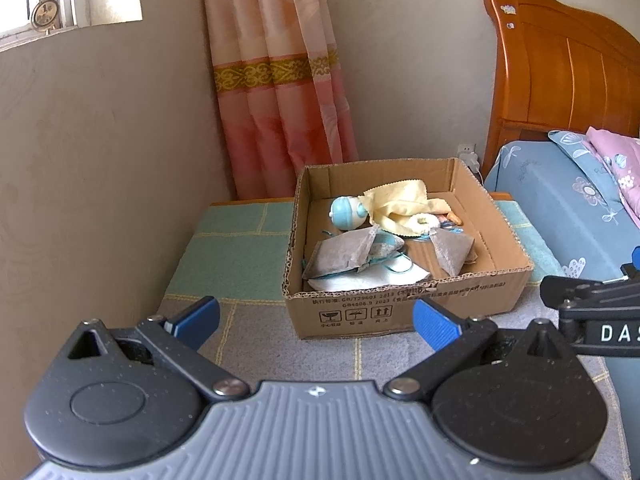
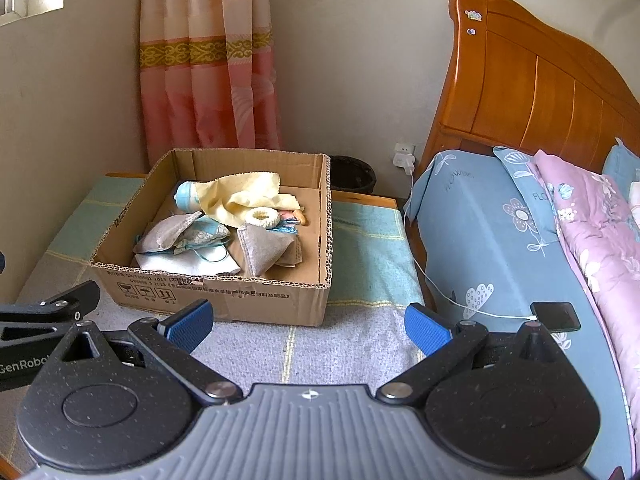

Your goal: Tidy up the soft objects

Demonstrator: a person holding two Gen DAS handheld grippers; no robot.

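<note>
An open cardboard box (image 1: 404,308) (image 2: 224,296) stands on a checked mat on a low table. Inside lie a yellow cloth (image 1: 400,208) (image 2: 248,196), a light blue round toy (image 1: 346,212) (image 2: 188,196), grey fabric pouches (image 1: 340,254) (image 2: 264,252), a white ring (image 1: 426,222) (image 2: 262,216) and white cloth (image 1: 368,278) (image 2: 180,264). My left gripper (image 1: 316,320) is open and empty, just in front of the box. My right gripper (image 2: 308,324) is open and empty, in front of the box's right corner.
A bed with blue sheet (image 2: 500,240) and pink quilt (image 2: 600,232) lies right of the table, with a phone (image 2: 556,316) on a white cable. A wooden headboard (image 2: 540,92), a curtain (image 1: 276,80) and a dark basket (image 2: 352,178) stand behind.
</note>
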